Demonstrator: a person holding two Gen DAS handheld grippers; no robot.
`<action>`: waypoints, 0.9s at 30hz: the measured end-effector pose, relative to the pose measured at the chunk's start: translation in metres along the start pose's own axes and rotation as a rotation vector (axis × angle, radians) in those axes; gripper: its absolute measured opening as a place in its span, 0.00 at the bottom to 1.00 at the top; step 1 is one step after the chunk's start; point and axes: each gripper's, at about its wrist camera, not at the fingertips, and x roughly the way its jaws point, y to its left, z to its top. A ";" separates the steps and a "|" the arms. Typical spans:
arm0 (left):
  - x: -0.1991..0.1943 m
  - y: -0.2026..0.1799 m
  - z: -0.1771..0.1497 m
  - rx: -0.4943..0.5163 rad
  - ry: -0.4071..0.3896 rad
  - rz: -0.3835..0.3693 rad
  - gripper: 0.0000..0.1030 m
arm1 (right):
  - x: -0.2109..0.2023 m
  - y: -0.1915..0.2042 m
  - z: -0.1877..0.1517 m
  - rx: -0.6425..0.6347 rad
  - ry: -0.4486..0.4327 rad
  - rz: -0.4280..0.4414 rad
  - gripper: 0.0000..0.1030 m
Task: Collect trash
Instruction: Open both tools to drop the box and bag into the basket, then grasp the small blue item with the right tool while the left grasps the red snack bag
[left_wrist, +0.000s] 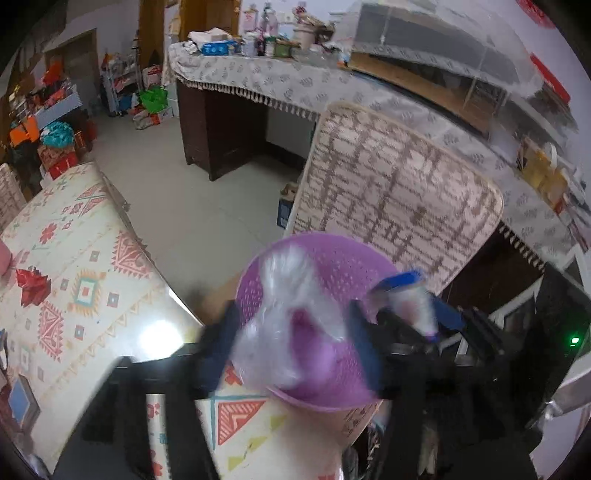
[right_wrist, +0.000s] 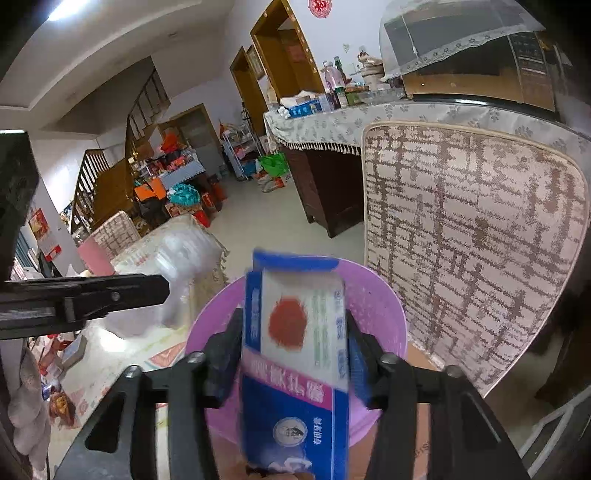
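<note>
Now holding my left gripper (left_wrist: 291, 347) jaws spread, clear plastic bag (left_wrist: 280, 317) sitting between them over purple basket (left_wrist: 332, 373); my right gripper (right_wrist: 293, 354) jaws spread, blue box (right_wrist: 295, 354) sitting between, over same basket

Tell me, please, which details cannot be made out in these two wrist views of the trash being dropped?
- Left wrist view: the crumpled clear plastic bag is motion-blurred, so whether the left gripper touches it is unclear.
- Right wrist view: the blue-and-white printed paper packet covers the inside of the perforated purple plastic basket; its contents stay hidden.
- Right wrist view: the packet's lower end is cut off by the bottom edge, and its print is blurred.
</note>
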 end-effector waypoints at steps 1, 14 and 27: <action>-0.003 0.002 0.000 -0.005 -0.008 0.002 0.63 | 0.003 -0.001 0.002 0.012 0.008 0.007 0.74; -0.097 0.088 -0.053 -0.089 -0.072 0.109 0.66 | -0.025 0.044 -0.016 -0.051 -0.005 0.075 0.76; -0.193 0.237 -0.175 -0.360 -0.125 0.353 0.69 | -0.026 0.178 -0.093 -0.257 0.188 0.325 0.80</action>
